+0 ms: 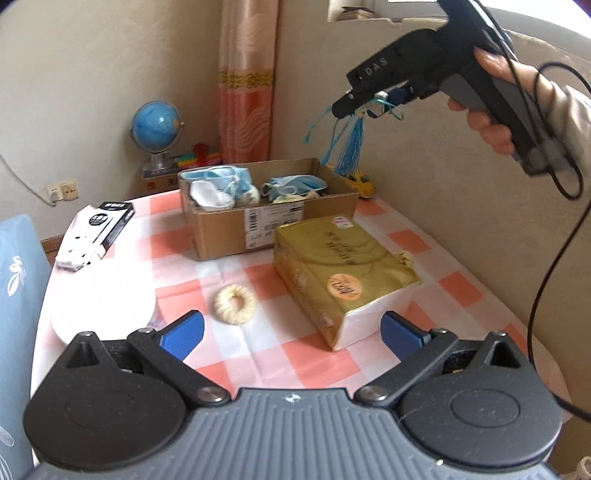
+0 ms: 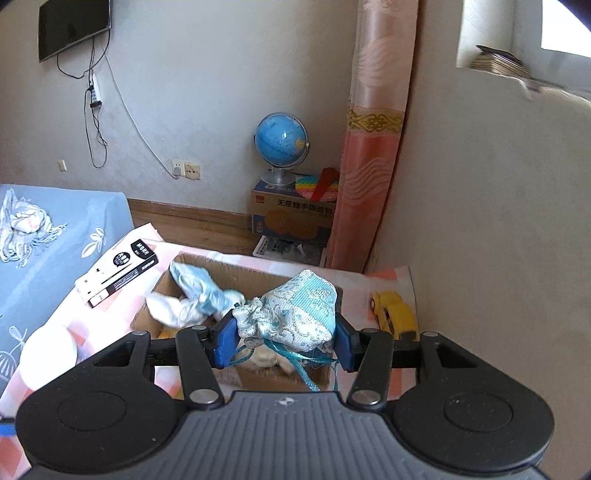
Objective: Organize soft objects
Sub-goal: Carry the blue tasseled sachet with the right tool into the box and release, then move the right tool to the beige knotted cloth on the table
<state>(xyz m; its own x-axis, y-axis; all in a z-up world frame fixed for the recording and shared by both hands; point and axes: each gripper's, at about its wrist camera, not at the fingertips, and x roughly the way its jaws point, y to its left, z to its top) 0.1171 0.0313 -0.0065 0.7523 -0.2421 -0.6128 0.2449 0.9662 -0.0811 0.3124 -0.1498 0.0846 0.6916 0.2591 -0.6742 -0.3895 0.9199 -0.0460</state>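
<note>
right wrist view, brocade pouch (image 2: pixel 295 314) clamped in right gripper (image 2: pixel 284 338), above cardboard box (image 2: pixel 258 275)

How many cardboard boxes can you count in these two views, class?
2. An open cardboard box sits on the checked table, holding soft items. A printed carton stands on the floor in the corner under the globe. Others may be hidden.

Premises: a lived-in room of a home, likely a bedroom. Evidence: a bed with a blue leaf-print sheet (image 2: pixel 55 229) at left; a wall-mounted television (image 2: pixel 74 27) with trailing cables; a pink patterned curtain (image 2: pixel 373 147) in the far corner; a globe (image 2: pixel 281 142) on a food carton (image 2: pixel 291 214); a desk under a pink-checked cloth (image 1: pixel 258 354); a yellow toy car (image 2: pixel 395 314).
</note>
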